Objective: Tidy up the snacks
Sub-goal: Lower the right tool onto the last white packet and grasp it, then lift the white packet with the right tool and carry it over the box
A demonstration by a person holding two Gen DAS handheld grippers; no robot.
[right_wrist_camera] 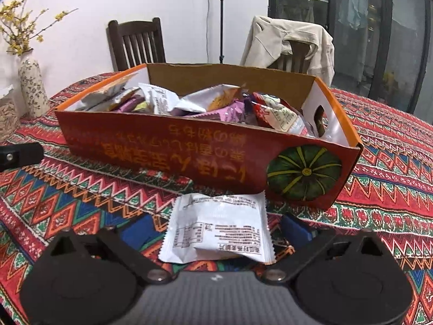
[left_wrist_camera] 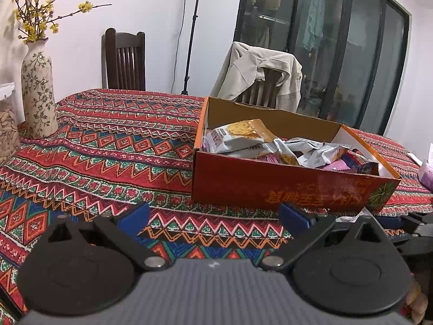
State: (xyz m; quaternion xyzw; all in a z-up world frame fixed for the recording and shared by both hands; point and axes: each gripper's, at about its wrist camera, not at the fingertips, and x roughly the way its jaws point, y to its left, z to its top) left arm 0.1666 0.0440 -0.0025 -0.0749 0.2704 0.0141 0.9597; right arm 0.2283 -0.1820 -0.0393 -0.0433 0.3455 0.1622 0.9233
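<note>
While right hand-held gripper [right_wrist_camera: 215,231] straddles white snack packet [right_wrist_camera: 216,227] unclamped, box [right_wrist_camera: 162,149] wall sits just beyond. Left hand-held gripper [left_wrist_camera: 215,215] released, over bare counter [left_wrist_camera: 108,146].

We note a red box [right_wrist_camera: 167,146] with orange lettering and a green pumpkin print [right_wrist_camera: 304,172]; a white packet [right_wrist_camera: 216,230]; a red, blue and green zigzag tablecloth [left_wrist_camera: 108,146].

The box [right_wrist_camera: 167,146] beyond the jaws carries orange East Asian characters on its red front wall, printed upside down, next to a picture of a green pumpkin. The white packet [right_wrist_camera: 216,230] between the right jaws has small black print, too fine to read.
</note>
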